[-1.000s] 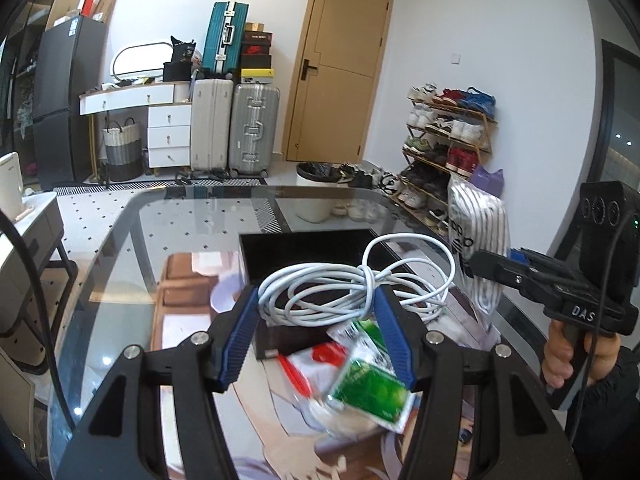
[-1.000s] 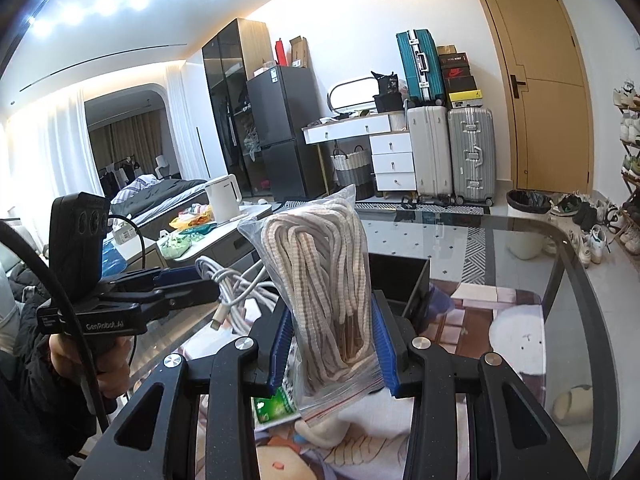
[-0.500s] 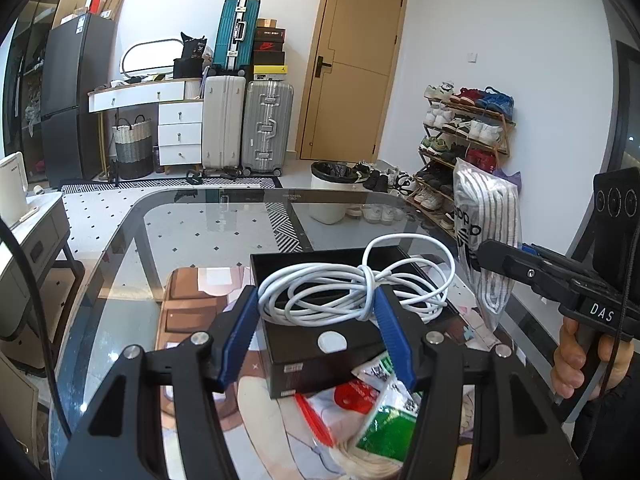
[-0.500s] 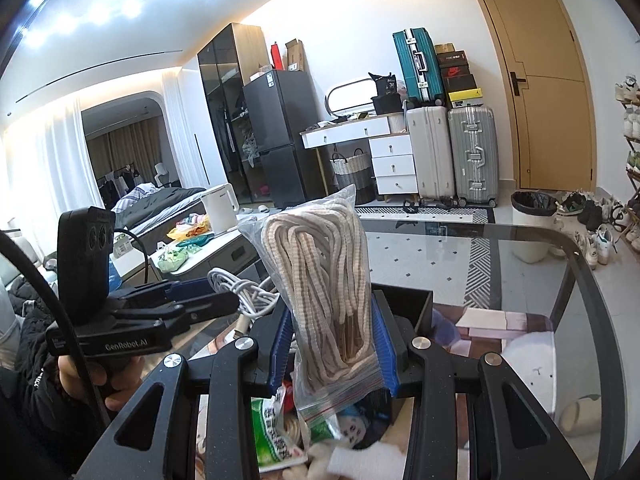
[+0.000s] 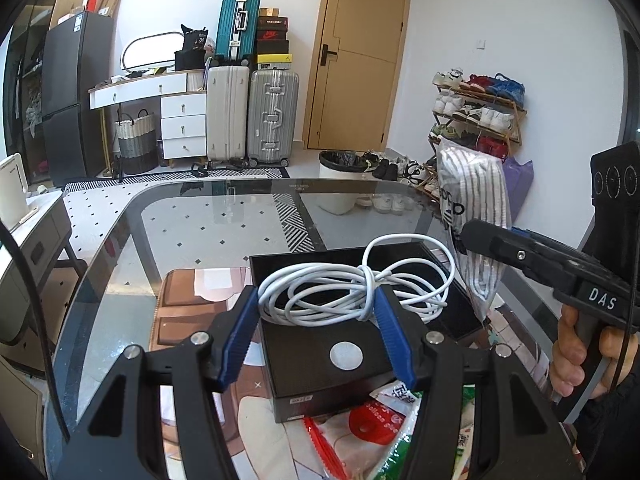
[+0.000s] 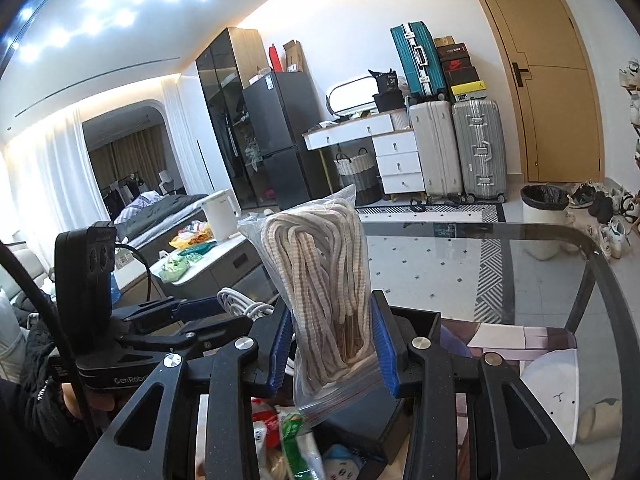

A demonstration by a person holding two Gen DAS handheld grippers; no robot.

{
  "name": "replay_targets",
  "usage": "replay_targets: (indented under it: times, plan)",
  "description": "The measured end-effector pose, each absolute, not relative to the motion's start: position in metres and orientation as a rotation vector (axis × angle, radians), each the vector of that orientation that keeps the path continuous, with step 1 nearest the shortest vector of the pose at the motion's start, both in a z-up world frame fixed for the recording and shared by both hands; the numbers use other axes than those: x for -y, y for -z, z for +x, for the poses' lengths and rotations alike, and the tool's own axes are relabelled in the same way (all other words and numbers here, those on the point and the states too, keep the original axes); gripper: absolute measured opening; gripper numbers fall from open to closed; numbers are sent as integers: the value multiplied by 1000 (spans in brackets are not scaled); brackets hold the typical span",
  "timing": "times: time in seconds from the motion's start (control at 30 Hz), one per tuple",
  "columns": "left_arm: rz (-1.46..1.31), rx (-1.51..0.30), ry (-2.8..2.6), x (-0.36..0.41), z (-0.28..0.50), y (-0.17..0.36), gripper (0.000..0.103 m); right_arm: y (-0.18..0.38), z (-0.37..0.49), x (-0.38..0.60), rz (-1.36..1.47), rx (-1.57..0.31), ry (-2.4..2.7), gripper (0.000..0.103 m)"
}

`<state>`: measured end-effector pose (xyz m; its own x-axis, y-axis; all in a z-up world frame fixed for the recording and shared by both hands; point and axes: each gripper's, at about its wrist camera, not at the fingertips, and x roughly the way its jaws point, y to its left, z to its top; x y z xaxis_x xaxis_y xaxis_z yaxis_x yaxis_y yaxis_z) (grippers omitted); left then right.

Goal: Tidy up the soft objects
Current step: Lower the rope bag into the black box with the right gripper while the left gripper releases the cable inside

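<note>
My left gripper [image 5: 316, 312] is shut on a coiled white cable [image 5: 352, 288] and holds it above an open black box [image 5: 332, 344] on the glass table [image 5: 192, 224]. My right gripper [image 6: 332, 340] is shut on a clear zip bag of striped cord [image 6: 320, 292], held upright over the same black box [image 6: 416, 320]. In the left wrist view the right gripper [image 5: 468, 236] and its bag [image 5: 472, 216] hang at the right of the box. In the right wrist view the left gripper [image 6: 224, 308] and the cable [image 6: 240, 300] are at the left.
Red and green snack packets [image 5: 384, 424] lie on the table in front of the box, also low in the right wrist view [image 6: 288, 436]. A brown pad [image 5: 188, 308] lies left of the box. Suitcases [image 5: 252, 116], a shoe rack [image 5: 472, 116] and a bin [image 5: 340, 180] stand beyond the table.
Both grippers have moved forward over the black box with their loads. The snack packets have dropped toward the bottom of both views.
</note>
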<state>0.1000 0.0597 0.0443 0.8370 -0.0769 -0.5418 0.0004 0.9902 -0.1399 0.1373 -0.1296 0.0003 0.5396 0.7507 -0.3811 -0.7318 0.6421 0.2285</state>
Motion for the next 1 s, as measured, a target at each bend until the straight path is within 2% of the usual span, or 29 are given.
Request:
replay_targets:
  times: [0.9, 0.93, 1.0]
  plan:
    - [-74, -637, 15, -47, 116, -33, 59, 25, 157, 94, -61, -522, -854, 38]
    - [-69, -642, 16, -47, 116, -33, 59, 27, 157, 93, -76, -524, -842, 39]
    - [-67, -650, 19, -47, 116, -35, 63, 27, 157, 92, -92, -520, -818, 49]
